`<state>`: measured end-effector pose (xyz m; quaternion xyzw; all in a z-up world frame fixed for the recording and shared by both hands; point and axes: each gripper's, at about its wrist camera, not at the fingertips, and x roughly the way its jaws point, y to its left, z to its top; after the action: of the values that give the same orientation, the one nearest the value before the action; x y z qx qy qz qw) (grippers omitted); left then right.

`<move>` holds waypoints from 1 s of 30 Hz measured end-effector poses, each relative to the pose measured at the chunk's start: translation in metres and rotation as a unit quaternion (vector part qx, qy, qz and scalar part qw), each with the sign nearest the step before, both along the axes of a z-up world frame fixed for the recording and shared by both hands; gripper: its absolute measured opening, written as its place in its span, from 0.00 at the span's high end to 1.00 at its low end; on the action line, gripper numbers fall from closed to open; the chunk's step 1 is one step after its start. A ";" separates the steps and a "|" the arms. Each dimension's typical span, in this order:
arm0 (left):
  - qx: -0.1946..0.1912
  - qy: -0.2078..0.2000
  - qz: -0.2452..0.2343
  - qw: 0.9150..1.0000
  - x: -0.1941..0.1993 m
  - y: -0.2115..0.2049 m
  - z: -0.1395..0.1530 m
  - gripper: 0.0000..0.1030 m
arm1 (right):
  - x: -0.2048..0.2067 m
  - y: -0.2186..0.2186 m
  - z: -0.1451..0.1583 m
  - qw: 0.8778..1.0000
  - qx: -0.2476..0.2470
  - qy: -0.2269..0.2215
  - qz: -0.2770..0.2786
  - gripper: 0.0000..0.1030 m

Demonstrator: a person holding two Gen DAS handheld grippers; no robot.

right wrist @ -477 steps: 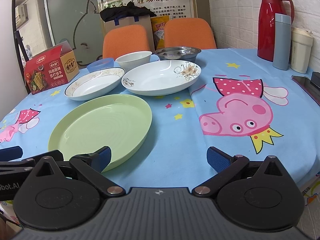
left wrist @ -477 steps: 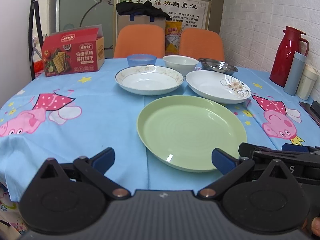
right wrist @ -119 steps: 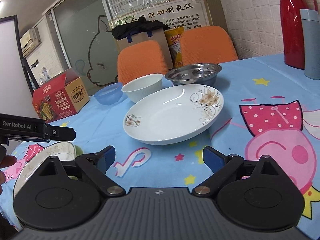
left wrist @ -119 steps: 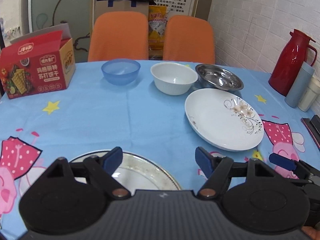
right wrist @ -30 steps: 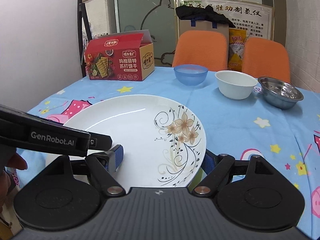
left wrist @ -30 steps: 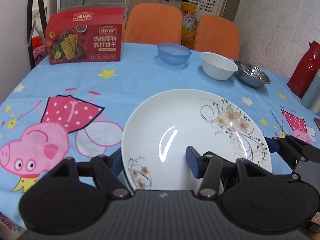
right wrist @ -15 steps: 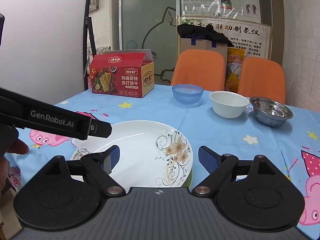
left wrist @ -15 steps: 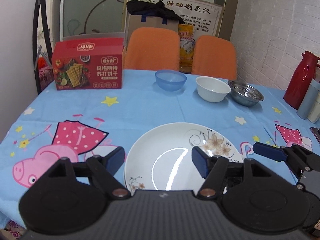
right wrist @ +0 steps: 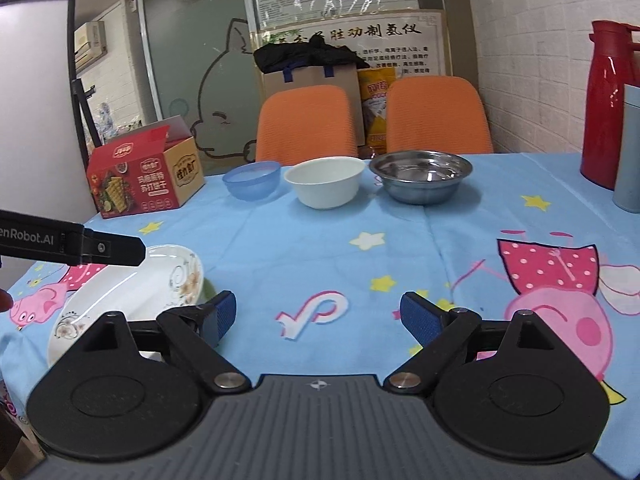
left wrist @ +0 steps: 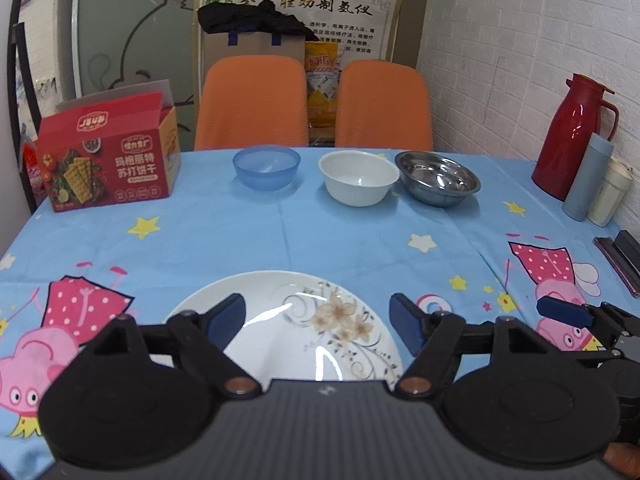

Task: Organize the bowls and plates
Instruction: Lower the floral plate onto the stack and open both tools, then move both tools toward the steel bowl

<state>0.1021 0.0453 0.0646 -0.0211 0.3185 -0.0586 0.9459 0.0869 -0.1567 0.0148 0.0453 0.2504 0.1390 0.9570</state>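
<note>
The left gripper (left wrist: 318, 320) fills the bottom of its own view, its blue pads spread apart with nothing pinched between them; its jaws have just been opening. Past the pads, at lower centre of that frame, the floral plate (left wrist: 304, 336) lies flat on the blue cartoon tablecloth (left wrist: 280, 236), its flower sprig showing between the two fingers. The pads do not press on it.

In the right wrist view, the right gripper (right wrist: 318, 314) also stands open, with only tablecloth between its pads. The plate (right wrist: 132, 292) sits at lower left of that frame, just beside the left-hand pad, and a sliver of green shows at its right edge. The left gripper's black finger (right wrist: 80, 246) reaches in from the left edge above the plate.

Across the upper middle of both frames three bowls stand in a row, close but apart: the blue bowl (left wrist: 266, 168) on the left, the white bowl (left wrist: 358, 176) in the middle, the steel bowl (left wrist: 438, 178) on the right. A red cracker box (left wrist: 108, 160) stands at upper left, and a red flask (left wrist: 572, 148) at the right edge. Two orange chairs (left wrist: 252, 104) stand behind the table.
</note>
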 end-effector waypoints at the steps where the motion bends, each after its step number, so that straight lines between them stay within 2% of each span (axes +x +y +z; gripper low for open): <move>1: 0.002 0.000 -0.005 1.000 0.003 -0.006 0.001 0.30 | 0.002 -0.006 0.000 1.000 0.000 0.001 -0.004 0.00; 13: 0.031 0.018 -0.046 0.998 0.049 -0.061 0.001 0.30 | 0.034 -0.057 0.004 1.000 -0.015 -0.004 -0.026 0.00; 17: 0.027 0.029 -0.058 0.998 0.073 -0.072 0.005 0.30 | 0.062 -0.074 0.024 0.999 -0.020 -0.025 -0.029 0.00; 21: 0.010 0.017 -0.054 0.998 0.101 -0.076 0.018 0.30 | 0.109 -0.093 0.057 0.997 -0.008 -0.063 -0.045 0.00; 24: 0.003 0.012 -0.044 0.999 0.122 -0.080 0.025 0.30 | 0.154 -0.104 0.067 0.996 -0.005 -0.075 -0.040 0.00; 26: -0.003 0.012 -0.047 0.999 0.136 -0.083 0.029 0.30 | 0.188 -0.100 0.064 0.997 -0.010 -0.060 -0.040 0.00; 30: -0.008 0.003 -0.059 0.998 0.170 -0.090 0.041 0.30 | 0.245 -0.101 0.040 0.998 0.001 -0.002 -0.060 0.00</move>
<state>0.2720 -0.0450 0.1059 -0.0100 0.3213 -0.1173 0.9396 0.3322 -0.2577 0.0548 0.0611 0.2449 0.0818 0.9642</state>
